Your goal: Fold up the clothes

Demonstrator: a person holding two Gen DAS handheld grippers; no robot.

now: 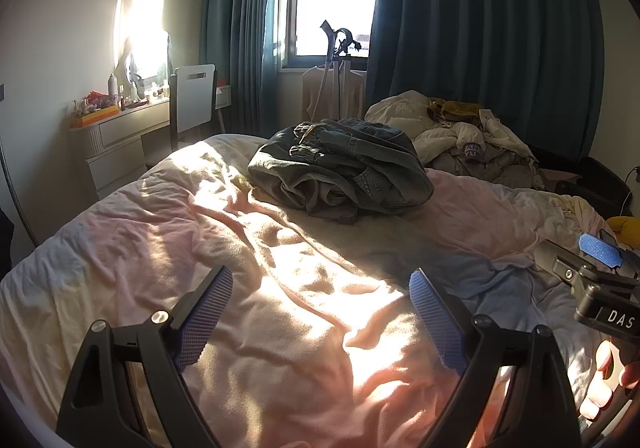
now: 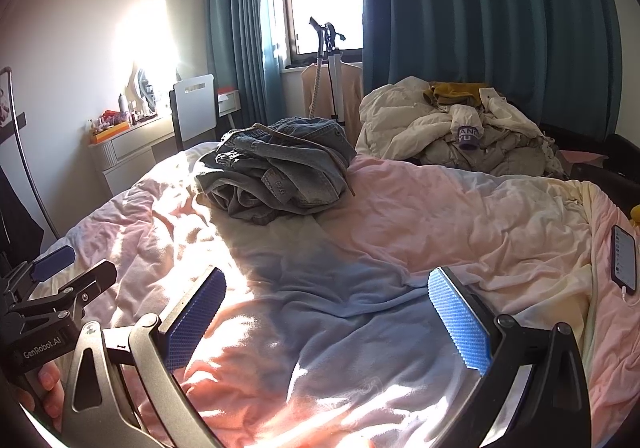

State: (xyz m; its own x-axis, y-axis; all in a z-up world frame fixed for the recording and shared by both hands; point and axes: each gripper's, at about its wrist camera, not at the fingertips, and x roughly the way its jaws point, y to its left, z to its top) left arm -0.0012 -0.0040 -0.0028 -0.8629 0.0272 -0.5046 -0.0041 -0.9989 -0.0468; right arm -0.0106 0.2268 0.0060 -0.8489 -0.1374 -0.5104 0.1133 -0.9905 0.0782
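Observation:
A crumpled heap of grey-blue denim clothes (image 1: pixel 340 168) (image 2: pixel 280 168) lies in the middle of the bed, well beyond both grippers. My left gripper (image 1: pixel 320 288) hangs open above the pastel duvet (image 1: pixel 280 328), nothing between its blue pads. My right gripper (image 2: pixel 328 288) is also open and empty over the duvet (image 2: pixel 440 216). Each gripper shows in the other's view: the right one (image 1: pixel 592 268) at the right edge, the left one (image 2: pixel 60 280) at the left edge. Fingers of a hand (image 1: pixel 604 380) hold the right gripper's handle.
A second pile of cream and grey clothes (image 2: pixel 460 128) sits at the bed's far right. A phone (image 2: pixel 624 260) on a cable lies at the right edge. A garment steamer (image 2: pixel 326 64), a white chair (image 2: pixel 196 108) and a cluttered dresser (image 2: pixel 128 136) stand beyond the bed.

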